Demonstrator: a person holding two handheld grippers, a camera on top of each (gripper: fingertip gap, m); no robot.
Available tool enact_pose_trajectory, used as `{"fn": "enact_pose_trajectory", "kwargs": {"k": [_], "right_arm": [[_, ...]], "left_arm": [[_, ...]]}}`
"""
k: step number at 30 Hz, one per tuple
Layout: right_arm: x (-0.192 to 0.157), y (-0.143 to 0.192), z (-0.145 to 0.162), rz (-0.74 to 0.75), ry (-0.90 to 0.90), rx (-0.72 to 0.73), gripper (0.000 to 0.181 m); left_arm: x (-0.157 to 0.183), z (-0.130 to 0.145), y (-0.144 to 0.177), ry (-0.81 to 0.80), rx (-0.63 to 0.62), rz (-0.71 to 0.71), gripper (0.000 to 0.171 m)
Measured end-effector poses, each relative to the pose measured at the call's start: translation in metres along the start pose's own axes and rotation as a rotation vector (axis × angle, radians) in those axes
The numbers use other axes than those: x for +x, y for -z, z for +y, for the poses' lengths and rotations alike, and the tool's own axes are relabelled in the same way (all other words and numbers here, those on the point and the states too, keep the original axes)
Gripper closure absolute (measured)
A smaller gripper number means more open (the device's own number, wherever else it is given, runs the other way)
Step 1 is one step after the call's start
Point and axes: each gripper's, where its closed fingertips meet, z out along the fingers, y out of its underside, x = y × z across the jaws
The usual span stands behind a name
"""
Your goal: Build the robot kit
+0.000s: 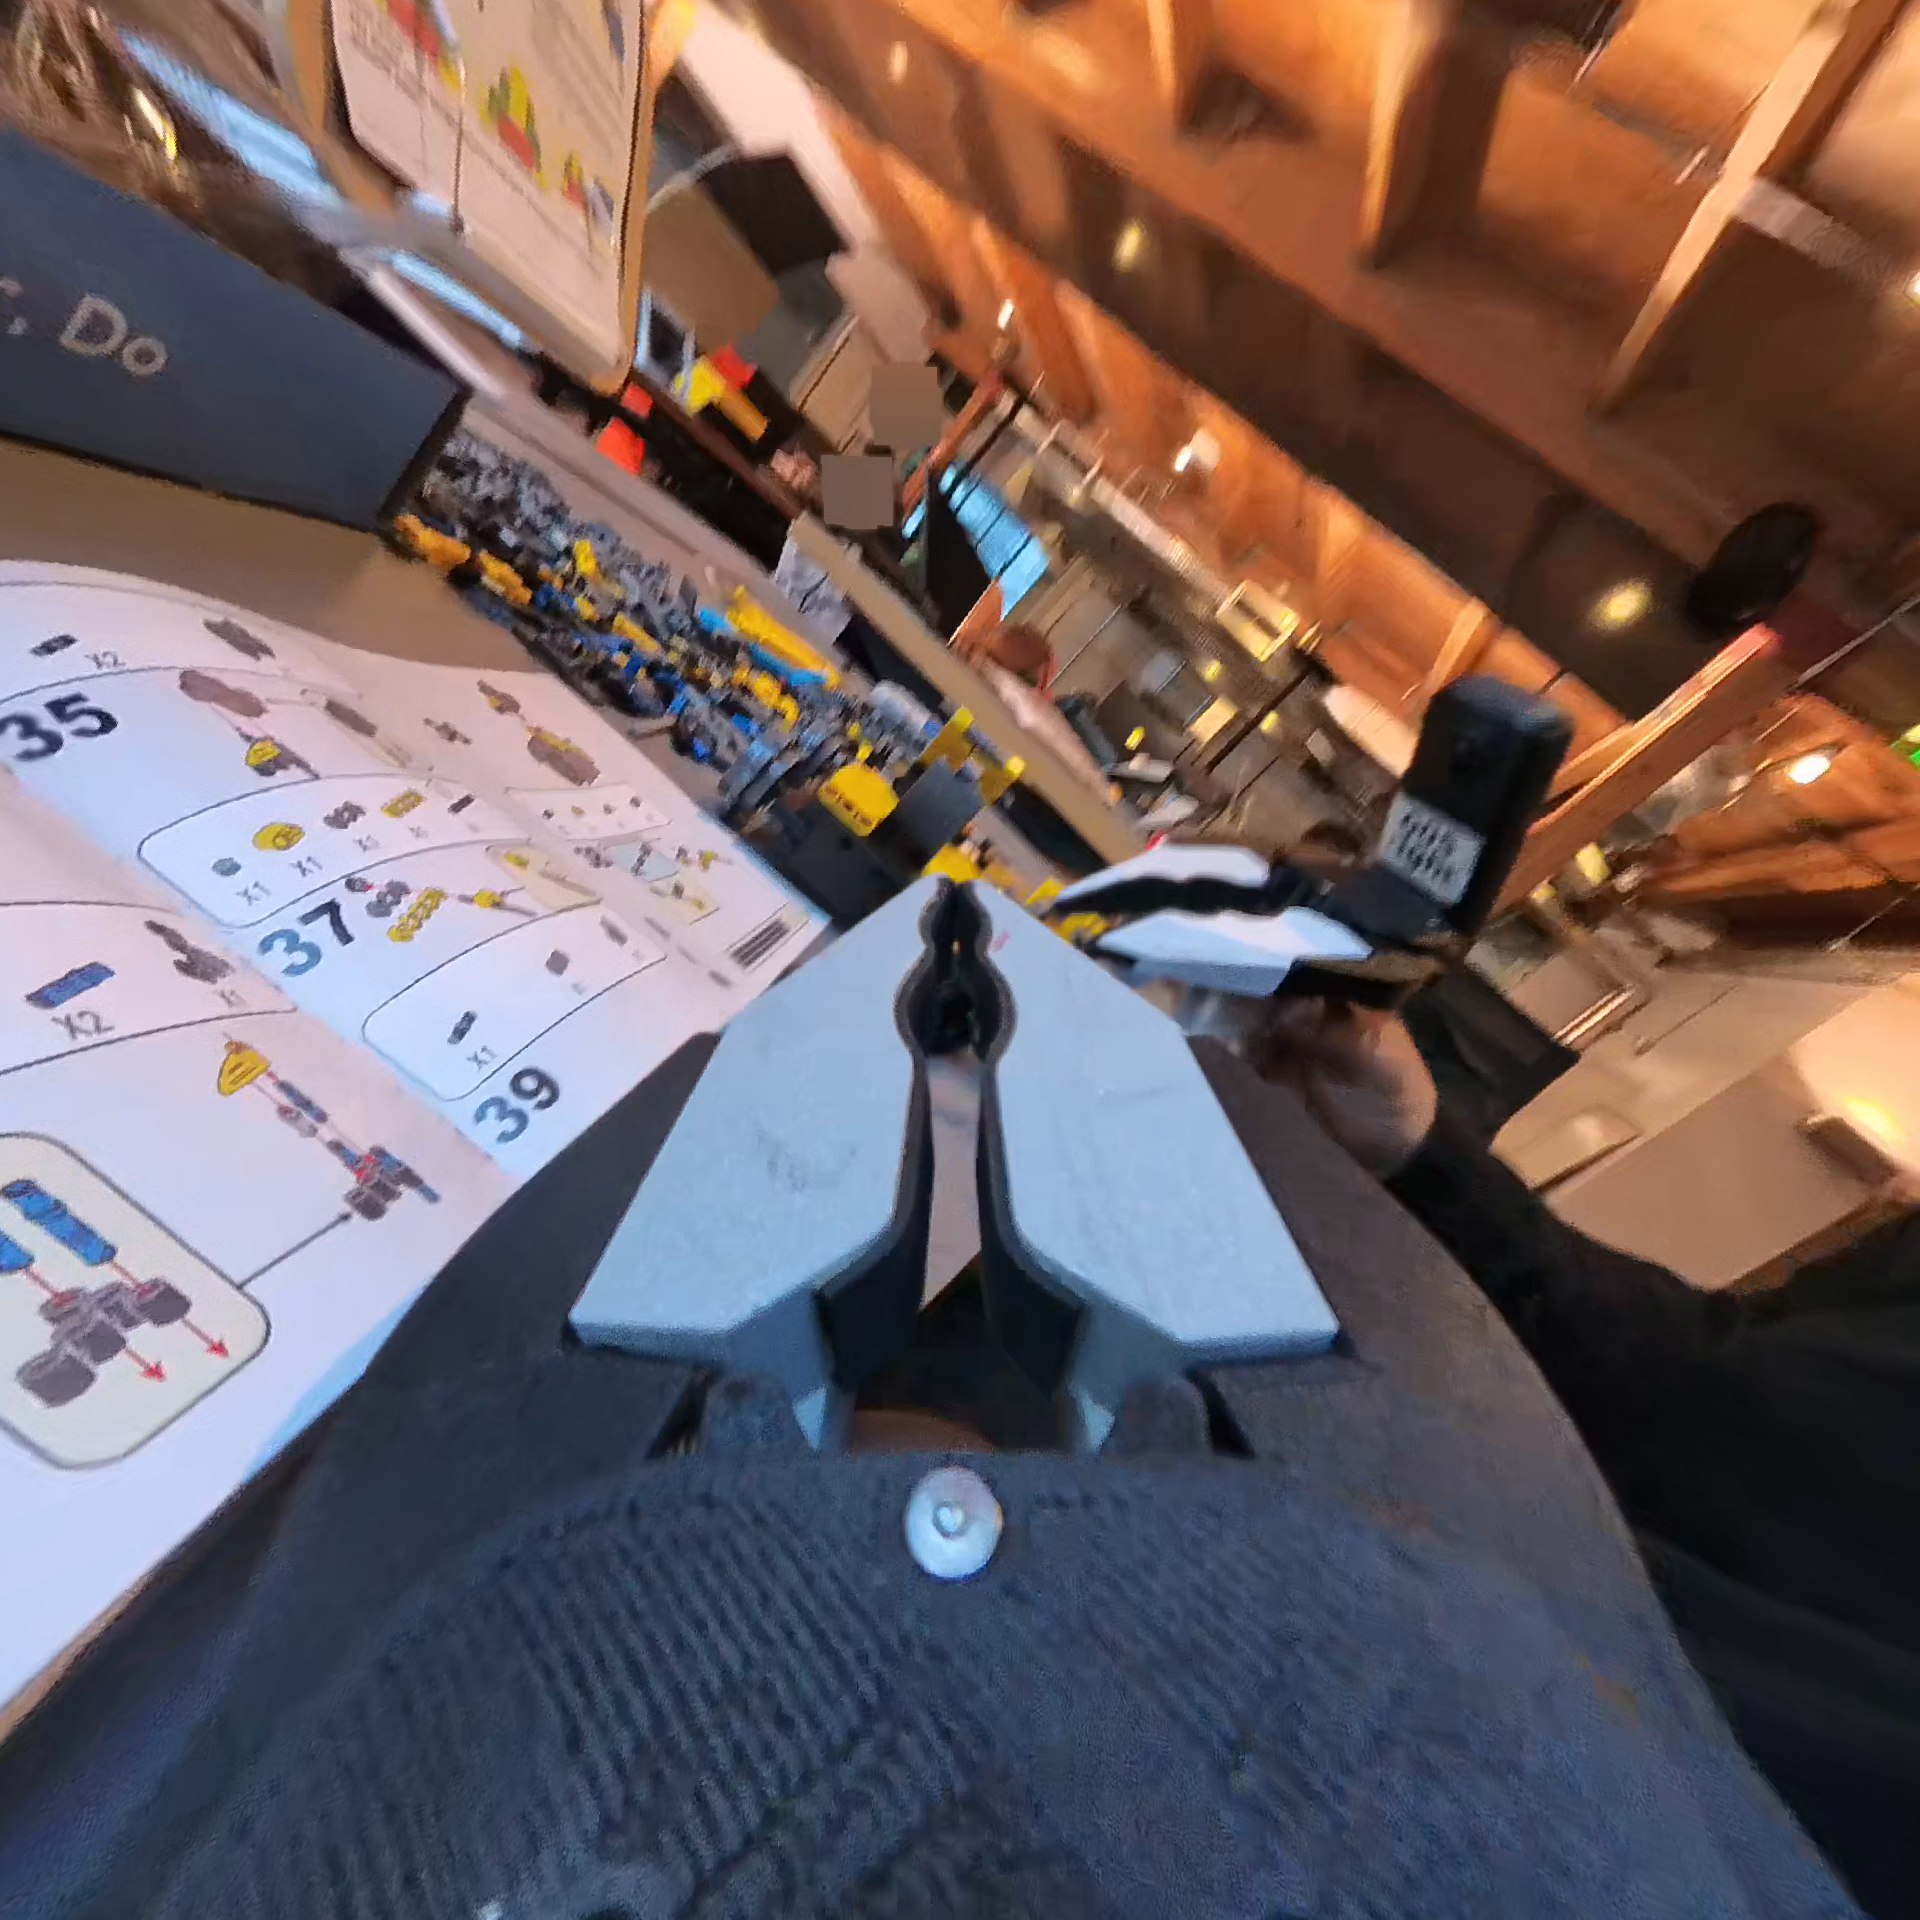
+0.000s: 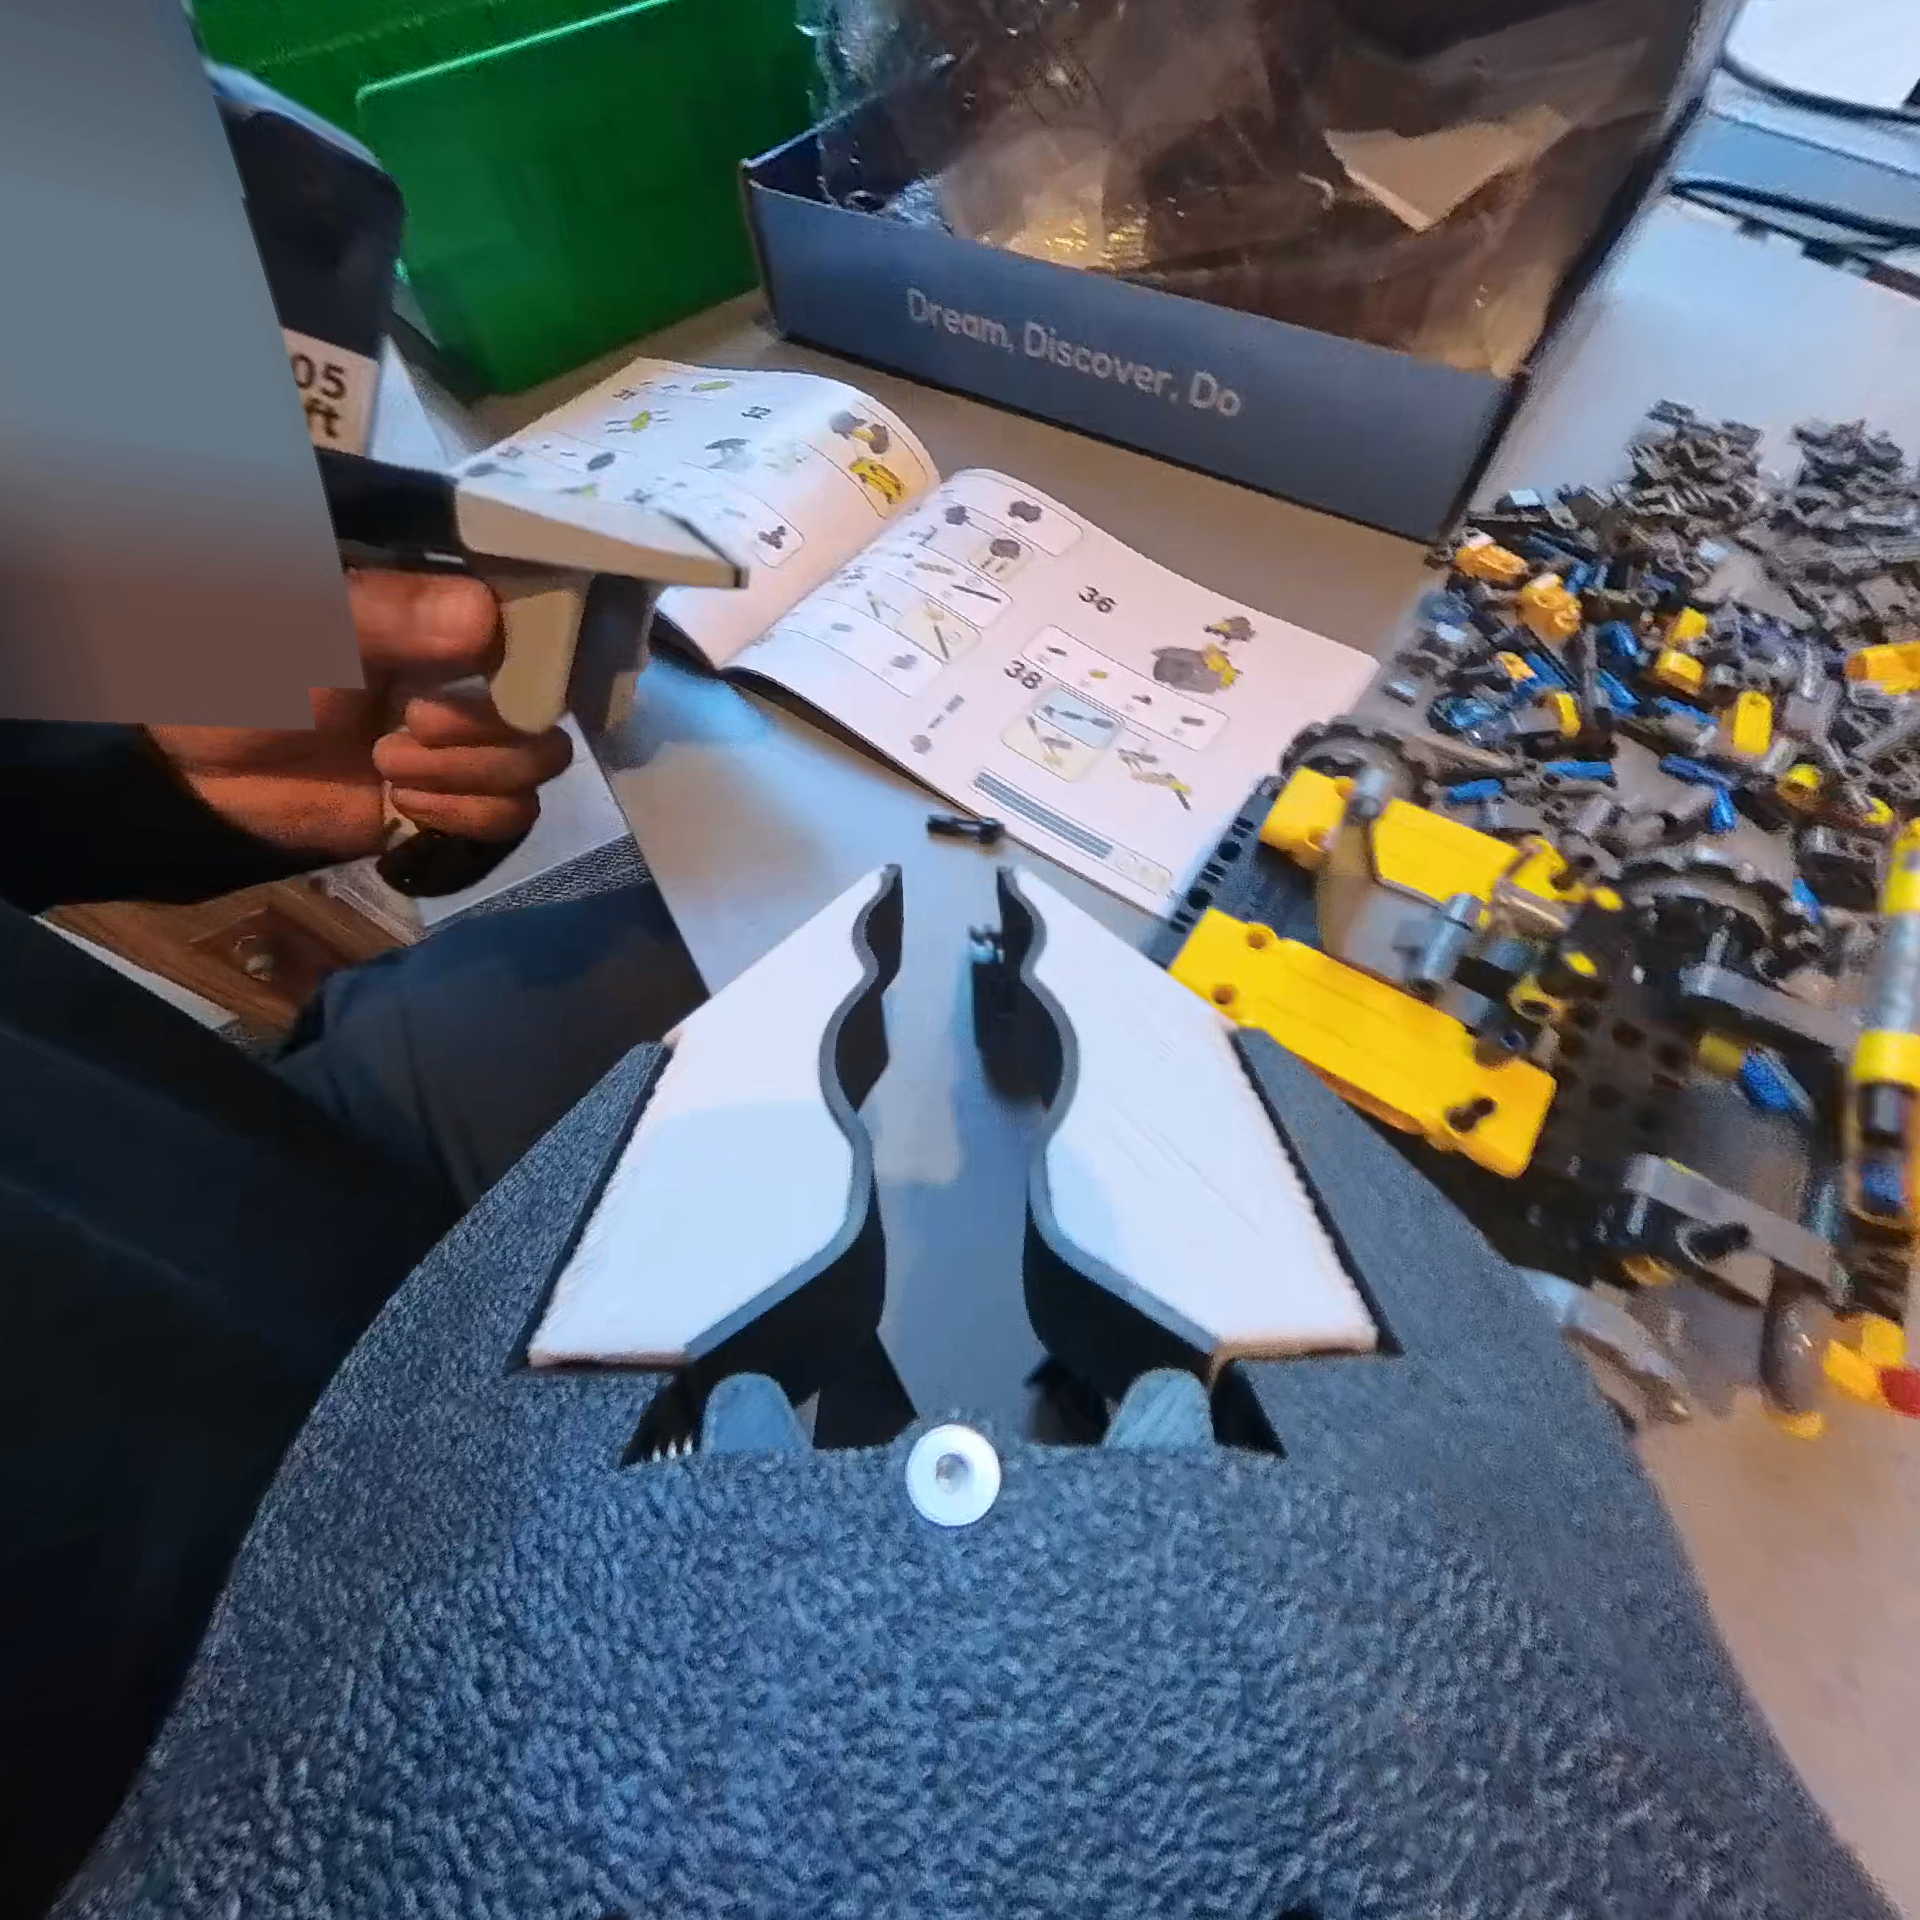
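Both grippers share one build: the left gripper (image 1: 951,904) and the right gripper (image 2: 948,899) each have pale grey wedge-shaped fingers with wavy black inner edges. Each sits in a black textured mount with one silver screw (image 2: 953,1473) at its centre. The person's sleeve (image 2: 114,790) is black.

On my table (image 2: 1714,312) the booklet (image 2: 1039,644) lies open before the box (image 2: 1122,364); loose pieces (image 2: 1662,644) right; model (image 2: 1507,966) nearer.

Both wrist views close above table, sharing booklet (image 1: 312,935) (open).
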Motion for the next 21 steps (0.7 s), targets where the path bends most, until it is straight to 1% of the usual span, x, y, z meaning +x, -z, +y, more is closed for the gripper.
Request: {"fn": "enact_pose_trajectory", "kwargs": {"k": [2,5,7,10,11,14,17,21], "right_arm": [[0.009,0.005,0.005,0.017,-0.02,-0.009,0.162],[0.013,0.009,0.01,0.028,-0.015,-0.018,0.162],[0.011,0.007,0.012,0.029,0.04,-0.062,0.162],[0.003,-0.002,0.005,0.011,0.2,-0.175,0.162],[0.001,-0.007,0.003,0.003,0.249,-0.216,0.163],[-0.005,-0.02,-0.002,-0.014,0.378,-0.302,0.164],[-0.005,-0.035,-0.002,-0.008,0.474,-0.379,0.164],[0.001,-0.053,0.0,0.0,0.587,-0.495,0.164]], "left_arm": [[-0.003,0.01,-0.005,-0.096,-0.086,-0.04,0.171],[-0.001,0.022,-0.011,-0.264,-0.196,-0.073,0.171],[0.004,0.028,-0.012,-0.33,-0.223,-0.085,0.171],[0.016,0.035,-0.001,-0.318,-0.227,-0.09,0.169],[0.021,0.04,0.004,-0.319,-0.239,-0.085,0.159],[0.026,0.061,0.023,-0.364,-0.321,-0.104,0.145],[0.024,0.062,0.042,-0.424,-0.32,-0.155,0.138],[0.02,0.065,0.062,-0.393,-0.331,-0.161,0.13]]}}
